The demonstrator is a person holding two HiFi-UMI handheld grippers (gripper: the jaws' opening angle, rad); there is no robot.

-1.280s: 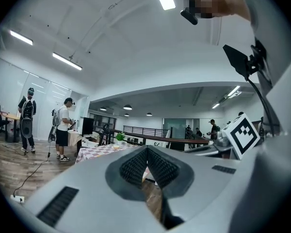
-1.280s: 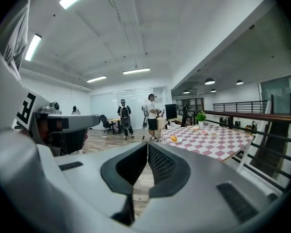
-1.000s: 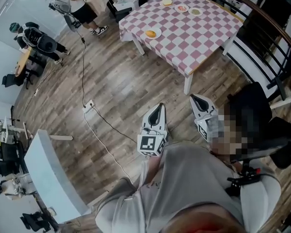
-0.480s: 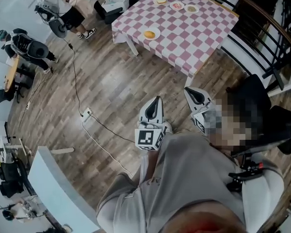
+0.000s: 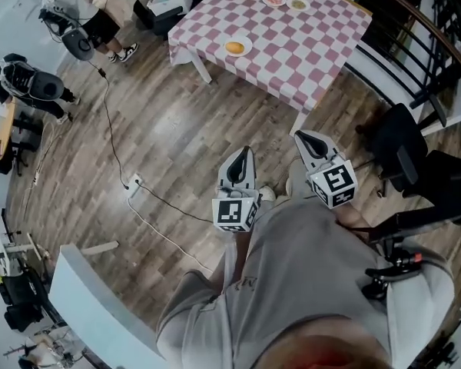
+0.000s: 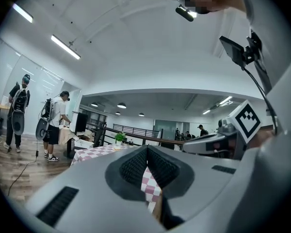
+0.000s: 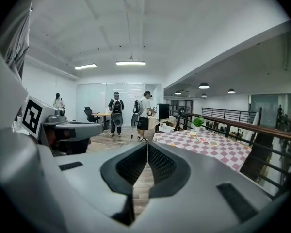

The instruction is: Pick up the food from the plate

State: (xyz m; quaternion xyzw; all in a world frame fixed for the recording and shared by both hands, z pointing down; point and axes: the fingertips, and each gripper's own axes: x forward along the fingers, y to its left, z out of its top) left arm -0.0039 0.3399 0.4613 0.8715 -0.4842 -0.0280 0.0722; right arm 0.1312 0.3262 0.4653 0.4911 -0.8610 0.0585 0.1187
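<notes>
A table with a pink-and-white checked cloth (image 5: 307, 44) stands across the wooden floor, well ahead of me. On it, a white plate with a round orange food (image 5: 234, 48) sits near its left edge. Three more small plates (image 5: 274, 0) lie at the far end. My left gripper (image 5: 242, 151) and right gripper (image 5: 298, 135) are held side by side over the floor, short of the table, and both point toward it. In their own views the left gripper (image 6: 146, 149) and right gripper (image 7: 147, 144) have their jaws shut with nothing between them. The right gripper view shows the plates (image 7: 202, 140) far off.
A cable with a power strip (image 5: 135, 181) runs across the floor to my left. Black chairs (image 5: 403, 156) and a dark railing (image 5: 415, 21) stand to the right. People with gear (image 5: 77, 14) are at the far left. A white panel (image 5: 84, 290) lies close at the lower left.
The floor and power strip have slid down the head view as I moved toward the table. Both grippers advanced with me, still shut. The right gripper's marker cube now shows.
</notes>
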